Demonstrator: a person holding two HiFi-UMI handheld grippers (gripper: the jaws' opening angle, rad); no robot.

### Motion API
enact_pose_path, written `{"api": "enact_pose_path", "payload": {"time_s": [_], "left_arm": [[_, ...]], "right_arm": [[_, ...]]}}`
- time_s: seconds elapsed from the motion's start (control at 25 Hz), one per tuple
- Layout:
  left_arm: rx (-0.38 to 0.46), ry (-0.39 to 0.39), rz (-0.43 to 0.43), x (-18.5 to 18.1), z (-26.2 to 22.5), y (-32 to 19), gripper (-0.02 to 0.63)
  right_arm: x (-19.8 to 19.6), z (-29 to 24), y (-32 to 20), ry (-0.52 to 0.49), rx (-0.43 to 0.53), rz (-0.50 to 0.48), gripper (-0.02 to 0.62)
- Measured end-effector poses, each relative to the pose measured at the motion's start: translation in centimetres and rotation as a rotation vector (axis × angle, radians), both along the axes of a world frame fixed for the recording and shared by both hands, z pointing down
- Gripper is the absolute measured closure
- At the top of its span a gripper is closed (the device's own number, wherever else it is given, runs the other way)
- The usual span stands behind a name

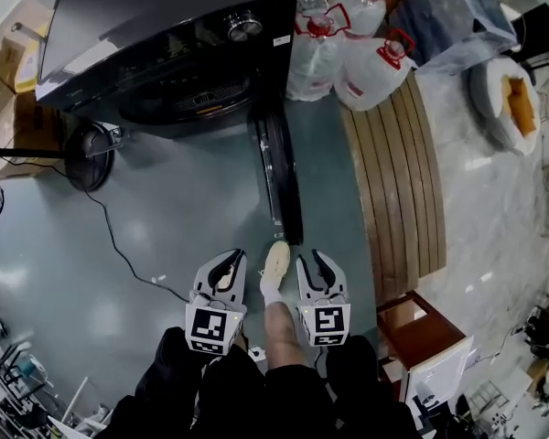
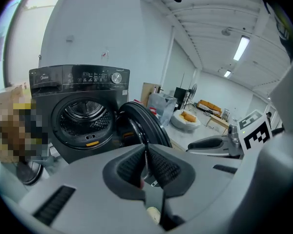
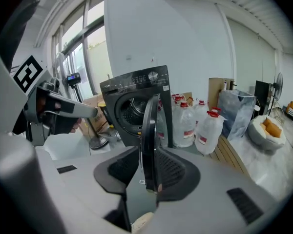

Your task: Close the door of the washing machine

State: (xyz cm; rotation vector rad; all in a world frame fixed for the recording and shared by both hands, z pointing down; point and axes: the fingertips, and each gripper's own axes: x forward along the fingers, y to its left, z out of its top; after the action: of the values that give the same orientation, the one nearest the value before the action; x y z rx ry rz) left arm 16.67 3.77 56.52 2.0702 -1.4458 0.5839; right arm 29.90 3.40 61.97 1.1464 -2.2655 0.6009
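The dark front-loading washing machine (image 1: 165, 35) stands at the top of the head view, with its drum opening (image 1: 197, 99) uncovered. Its round door (image 1: 279, 167) is swung wide open and juts out toward me, edge-on. My left gripper (image 1: 227, 265) and right gripper (image 1: 316, 265) hang low over the floor just short of the door's free edge, touching nothing. In the left gripper view the left gripper (image 2: 146, 165) has its pads together, with the door (image 2: 141, 126) beyond. The right gripper (image 3: 147, 167) has a gap between its pads, and the door (image 3: 149, 126) stands straight ahead.
Several water jugs (image 1: 348, 44) stand right of the machine. A wooden slatted bench (image 1: 398, 181) runs along the right of the door. A fan base (image 1: 90, 154) and its cable (image 1: 119, 245) lie left. My shoe (image 1: 274, 263) sits between the grippers, and a small wooden stool (image 1: 416, 332) is at lower right.
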Motion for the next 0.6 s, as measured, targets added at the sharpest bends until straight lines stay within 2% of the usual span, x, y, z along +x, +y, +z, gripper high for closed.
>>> {"api": "enact_pose_path", "payload": {"time_s": [0.2,0.32,0.48,0.6], "left_arm": [[-0.019,0.005,-0.028,-0.9,2.2,-0.3,0.572],[-0.031,0.005,-0.040,-1.1,3.5,-0.3,0.571],[-0.045,0.004,-0.051,-1.3,4.6,-0.3,0.572],[-0.055,0.003,-0.060,-1.4,5.1,-0.3,0.571]], "right_arm": [[-0.5,3.6,-0.7,0.002,-0.048,-0.009,0.410],[-0.7,5.3,-1.4,0.009,-0.063,-0.016,0.403],[-1.3,6.9,-1.9,0.026,-0.082,-0.048,0.409],[-1.3,7.7,-2.4,0.043,-0.090,-0.051,0.437]]}}
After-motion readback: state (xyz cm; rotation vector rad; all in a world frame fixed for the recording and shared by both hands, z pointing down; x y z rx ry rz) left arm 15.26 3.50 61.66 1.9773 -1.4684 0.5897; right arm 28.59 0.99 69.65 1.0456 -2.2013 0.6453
